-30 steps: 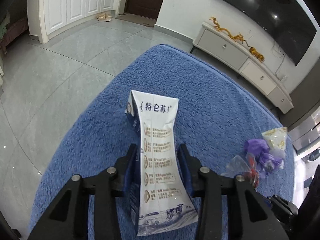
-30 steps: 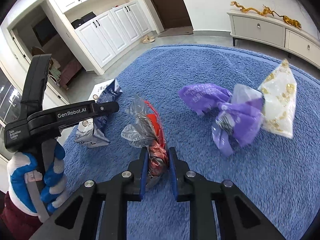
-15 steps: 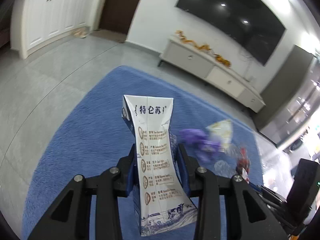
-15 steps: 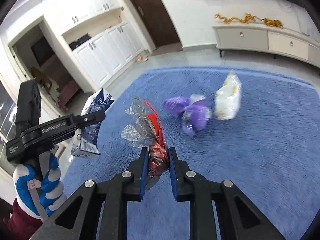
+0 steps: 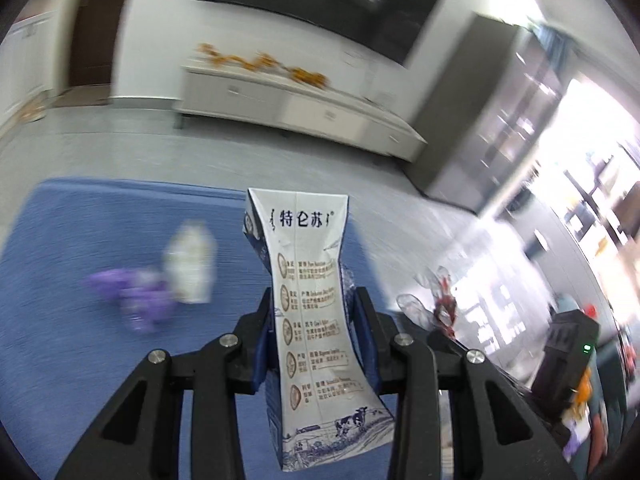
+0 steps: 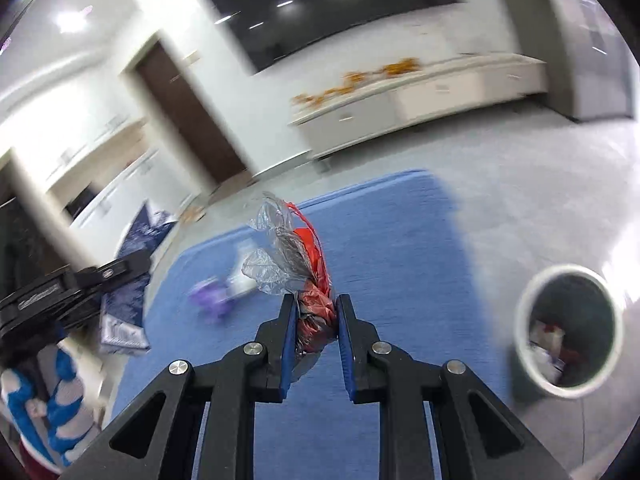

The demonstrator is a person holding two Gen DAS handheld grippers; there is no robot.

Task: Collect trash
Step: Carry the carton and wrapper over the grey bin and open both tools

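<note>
Living room, blue pile rug point(image 6: 400, 264) on grey tile: both hands loaded, bin at right edge of the right view.

The left gripper point(image 5: 312, 332) pinches a crushed white-and-blue milk carton point(image 5: 316, 320) at its waist; the right gripper point(image 6: 316, 320), nearly closed, clamps a crumpled red-and-clear plastic wrapper point(image 6: 304, 276). The slick wrapper could slip free short of the white round waste bin point(image 6: 568, 320). A purple wrapper point(image 5: 132, 292) and white packet point(image 5: 188, 268) lie mid-left on the rug.
</note>
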